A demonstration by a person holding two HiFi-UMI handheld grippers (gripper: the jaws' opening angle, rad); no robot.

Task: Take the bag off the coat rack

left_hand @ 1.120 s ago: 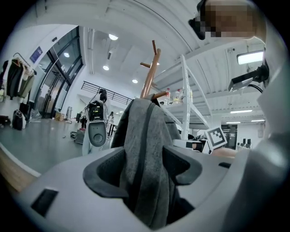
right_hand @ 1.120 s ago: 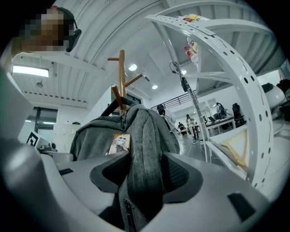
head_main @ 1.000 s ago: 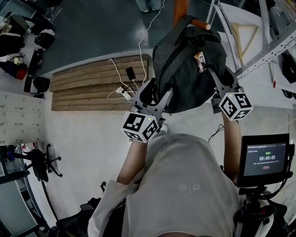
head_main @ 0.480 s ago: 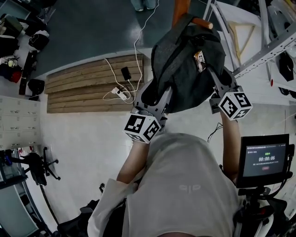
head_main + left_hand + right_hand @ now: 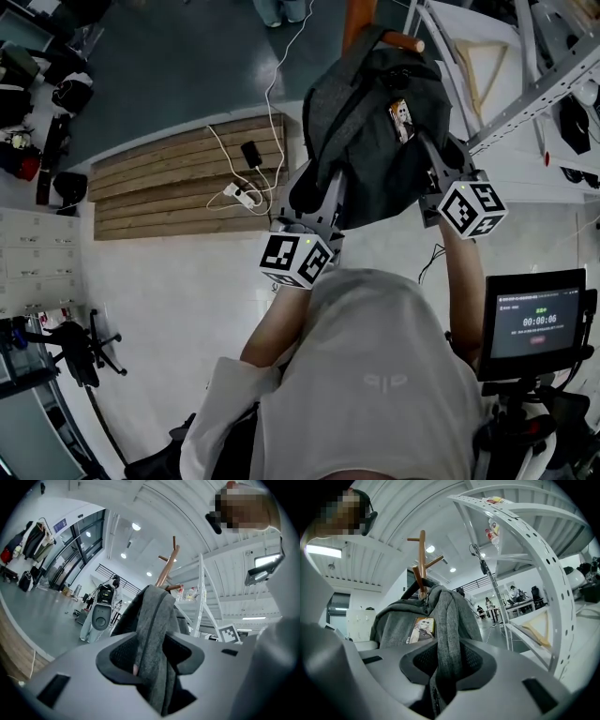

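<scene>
A dark grey backpack (image 5: 375, 122) hangs from a peg (image 5: 403, 41) of the wooden coat rack (image 5: 361, 19). My left gripper (image 5: 317, 183) is at the bag's lower left side. In the left gripper view a grey shoulder strap (image 5: 154, 620) runs between the jaws, which have just been closing, and the pads of the left gripper (image 5: 152, 660) press on it. My right gripper (image 5: 439, 155) is at the bag's right side. Its jaws, also just closing, pinch the other strap (image 5: 447, 620) in the right gripper (image 5: 447, 660). A picture card (image 5: 422, 630) sits on the bag.
A white perforated metal shelf frame (image 5: 525, 94) stands close to the right of the rack, also seen as the shelf frame (image 5: 534, 564). Below lie a wooden platform (image 5: 178, 183) with a power strip and cables (image 5: 239, 192). A screen on a stand (image 5: 534, 323) is at the right.
Both grippers' jaws have narrowed onto the bag's straps. The left gripper has edged slightly right; the bag still hangs on its peg.
</scene>
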